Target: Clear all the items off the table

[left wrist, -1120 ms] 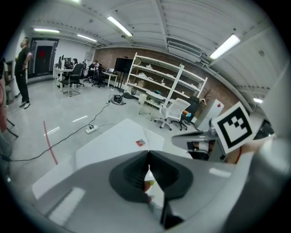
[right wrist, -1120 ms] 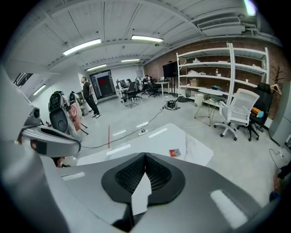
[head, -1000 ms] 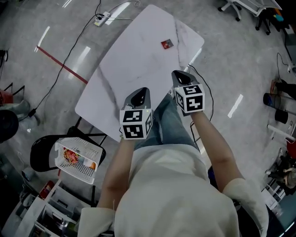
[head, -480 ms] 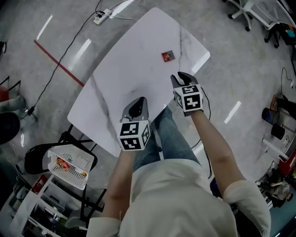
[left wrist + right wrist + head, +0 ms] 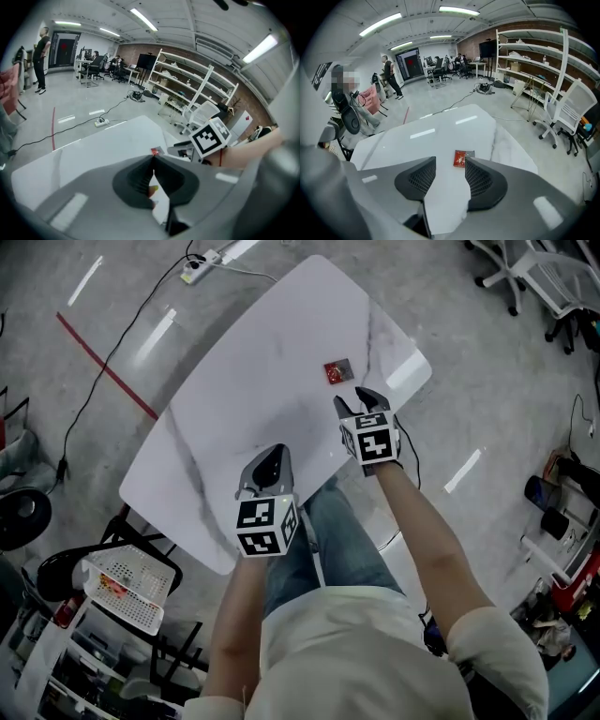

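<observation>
The small red packet [image 5: 337,370] lies flat on the white marble counter [image 5: 244,381], a little right of centre in the head view and near the counter's right edge. Just below and to the right of it hangs the right gripper [image 5: 359,397]. Its jaws are partly apart, have just been opening, and hold nothing; in the right gripper view the packet shows beyond their gap. The left gripper [image 5: 269,459] hangs over the counter's lower edge, its jaw tips closed together. A white basket [image 5: 122,587] sits at the lower left.
</observation>
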A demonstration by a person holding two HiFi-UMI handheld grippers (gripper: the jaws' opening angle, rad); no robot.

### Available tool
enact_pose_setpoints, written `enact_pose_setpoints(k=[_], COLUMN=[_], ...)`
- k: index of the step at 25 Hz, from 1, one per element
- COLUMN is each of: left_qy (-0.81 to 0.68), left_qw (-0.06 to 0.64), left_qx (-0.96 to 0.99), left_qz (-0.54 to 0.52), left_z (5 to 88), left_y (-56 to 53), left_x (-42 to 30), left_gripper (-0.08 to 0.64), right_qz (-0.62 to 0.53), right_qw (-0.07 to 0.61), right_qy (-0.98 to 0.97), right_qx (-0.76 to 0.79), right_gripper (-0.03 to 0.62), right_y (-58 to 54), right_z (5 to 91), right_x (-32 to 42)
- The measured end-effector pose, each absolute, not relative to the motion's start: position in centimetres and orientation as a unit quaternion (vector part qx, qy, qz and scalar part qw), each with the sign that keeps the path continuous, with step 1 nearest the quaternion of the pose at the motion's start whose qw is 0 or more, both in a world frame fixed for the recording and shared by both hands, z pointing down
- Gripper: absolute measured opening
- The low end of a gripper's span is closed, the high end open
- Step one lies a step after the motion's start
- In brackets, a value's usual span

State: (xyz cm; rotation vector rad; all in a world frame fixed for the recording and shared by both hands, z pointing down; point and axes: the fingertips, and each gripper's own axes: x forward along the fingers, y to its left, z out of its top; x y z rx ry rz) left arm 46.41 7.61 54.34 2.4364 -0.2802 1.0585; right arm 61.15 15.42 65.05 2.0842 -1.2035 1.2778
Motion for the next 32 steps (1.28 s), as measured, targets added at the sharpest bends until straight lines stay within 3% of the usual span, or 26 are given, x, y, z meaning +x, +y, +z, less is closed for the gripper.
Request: enact_pose_setpoints(k=[19, 32], left_qy=[-0.097, -0.098], left_qw=[0.246, 0.257], left_qx=[0.87, 0.865], left_qz=[0.416, 0.419], left_z=[60.2, 61.5], left_y=[8.3, 8.6], left_x=[48.7, 49.5], left_gripper=[0.008, 0.008], right_qz=[0.499, 0.496], right_qw=[0.234, 0.258], right_qy=[-0.428, -0.423], right_qx=[0.717, 0.713], right_gripper=[0.276, 0.248], right_y=[12.5, 12.0], right_z=[75.2, 78.0], right_x=[64.2, 65.7])
